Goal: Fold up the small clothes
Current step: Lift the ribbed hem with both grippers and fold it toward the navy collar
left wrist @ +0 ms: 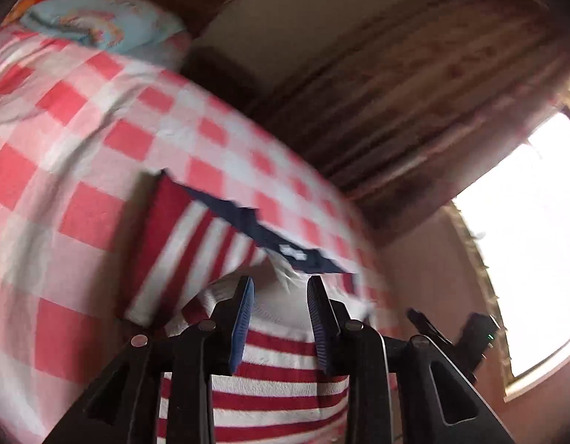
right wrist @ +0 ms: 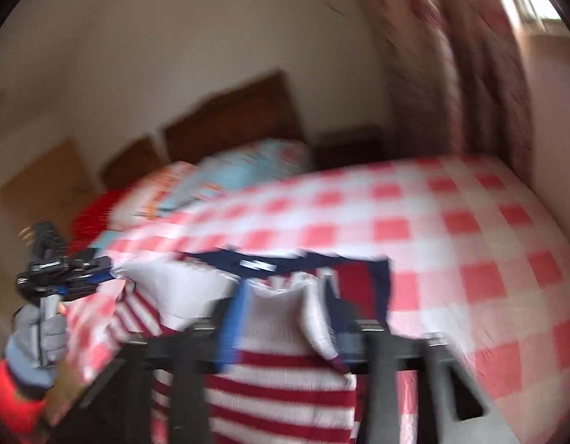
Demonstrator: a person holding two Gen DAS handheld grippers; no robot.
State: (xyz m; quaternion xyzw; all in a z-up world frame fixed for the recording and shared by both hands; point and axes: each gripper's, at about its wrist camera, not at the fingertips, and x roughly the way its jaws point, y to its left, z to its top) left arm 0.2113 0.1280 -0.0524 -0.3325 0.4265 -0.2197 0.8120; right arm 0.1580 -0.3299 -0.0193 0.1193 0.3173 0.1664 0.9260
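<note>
A small red-and-white striped garment point(left wrist: 277, 381) with a navy collar point(left wrist: 285, 248) lies on the checked bed. In the left wrist view my left gripper point(left wrist: 281, 288) stands with its blue pads apart above the white upper part of the garment, holding nothing. In the right wrist view, which is blurred, the same garment point(right wrist: 281, 392) fills the space between my right gripper's fingers point(right wrist: 285, 296), and white cloth bulges up between the pads. The left gripper point(right wrist: 85, 273) shows at the left in a gloved hand, at the garment's left edge.
The bed has a pink-and-white checked sheet point(left wrist: 81, 129) with light blue pillows point(left wrist: 103, 18) at its head by a brown headboard point(right wrist: 229, 122). A brown curtain point(left wrist: 432, 103) and a bright window point(left wrist: 536, 240) lie beyond the bed's far side.
</note>
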